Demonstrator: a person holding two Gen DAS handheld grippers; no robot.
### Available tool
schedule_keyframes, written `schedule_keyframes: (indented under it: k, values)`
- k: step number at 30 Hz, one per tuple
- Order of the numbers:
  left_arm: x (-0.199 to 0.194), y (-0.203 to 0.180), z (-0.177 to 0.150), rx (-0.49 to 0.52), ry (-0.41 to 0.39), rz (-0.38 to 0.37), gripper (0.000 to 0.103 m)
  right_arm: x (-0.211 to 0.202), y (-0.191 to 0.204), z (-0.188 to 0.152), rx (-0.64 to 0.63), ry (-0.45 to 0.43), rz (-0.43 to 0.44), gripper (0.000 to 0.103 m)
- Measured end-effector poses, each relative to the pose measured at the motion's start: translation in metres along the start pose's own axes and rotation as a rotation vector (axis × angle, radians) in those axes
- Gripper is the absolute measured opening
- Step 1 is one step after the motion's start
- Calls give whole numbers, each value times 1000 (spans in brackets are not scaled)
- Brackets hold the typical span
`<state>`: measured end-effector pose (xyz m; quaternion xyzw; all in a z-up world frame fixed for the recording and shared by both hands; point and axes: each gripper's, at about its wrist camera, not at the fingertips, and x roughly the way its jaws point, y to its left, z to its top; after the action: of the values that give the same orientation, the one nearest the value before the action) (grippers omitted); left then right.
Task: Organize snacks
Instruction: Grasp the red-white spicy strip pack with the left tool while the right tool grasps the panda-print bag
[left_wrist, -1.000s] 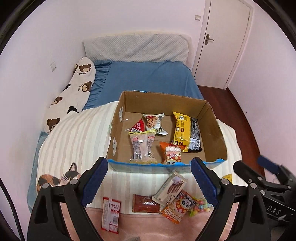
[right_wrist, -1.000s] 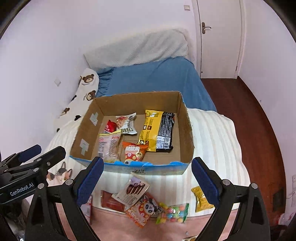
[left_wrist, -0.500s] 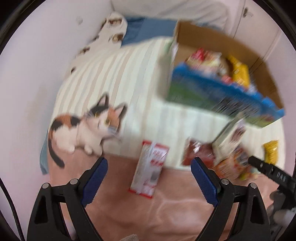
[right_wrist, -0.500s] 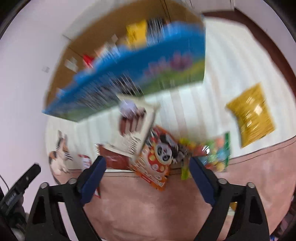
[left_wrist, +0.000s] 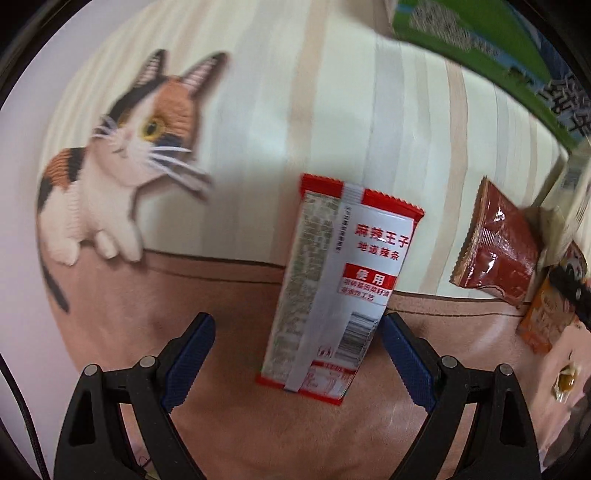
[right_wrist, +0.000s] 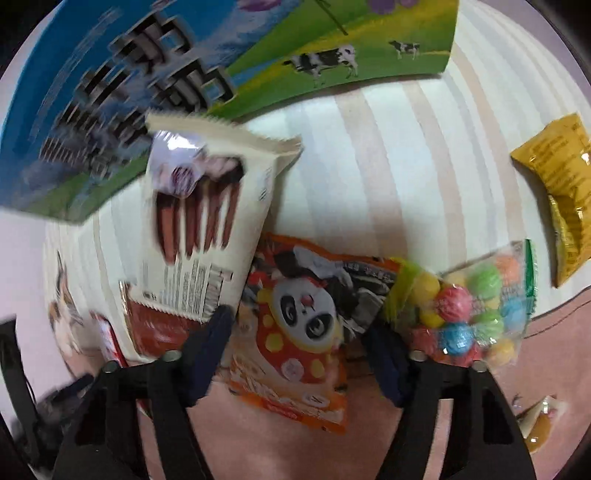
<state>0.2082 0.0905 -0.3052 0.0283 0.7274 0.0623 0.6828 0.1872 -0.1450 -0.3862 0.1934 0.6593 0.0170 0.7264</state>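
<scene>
both claws have dropped from a high look over the box down close to the loose packets on the bed, and each now frames one of them.

the left claw (left_wrist: 295, 354) stands wide apart around the lower end of the red-and-white spicy strip packet (left_wrist: 340, 280), which lies flat across the seam where the striped blanket (left_wrist: 258, 110) meets the pink cover (left_wrist: 229, 302); its right finger (left_wrist: 402, 358) is just beside the packet's edge, not yet pressing. the right claw (right_wrist: 295, 350) is also spread open, straddling the orange panda packet (right_wrist: 299, 325), with the cream wafer-stick packet (right_wrist: 207, 221) overlapping it on one side and the bag of coloured candy balls (right_wrist: 469, 306) touching the other.

both packets look light, thin and glossy — foil film that probably crumples and slides. a pinch across the narrow width, near the crimped end seam, seems the surest hold. the panda packet is crowded, so closing there risks catching a neighbour — the soft bed gives under a push too.
</scene>
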Motion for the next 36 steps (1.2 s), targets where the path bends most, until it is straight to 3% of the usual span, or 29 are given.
schedule_keyframes:
  k: [4,6,9,15,20,25,28,36]
  values:
    - [8,2,-3,-1,-17,-93,86,5,12,-31,-132,93,-30,64]
    - [9,7,-4,-12,-38,-125,64,7,18,-49,-202,125,-71,64]
    - [8,15,-7,-28,-48,-172,53,15,14,-77,-215,193,-84,64]
    - [18,28,-41,-92,-9,-193,53,17,4,-96,-105,195,-38,70]
    - [29,21,-74,-68,28,-187,54,13,-16,-108,1,181,-16,70]
    - [36,11,-83,-24,30,-139,54,23,-5,-109,-44,204,-88,69]
    - [31,13,-83,-64,21,-162,49,25,6,-112,-97,198,-129,64]
    - [-1,23,-88,-117,10,-203,46,-9,3,-116,-116,168,-5,57]
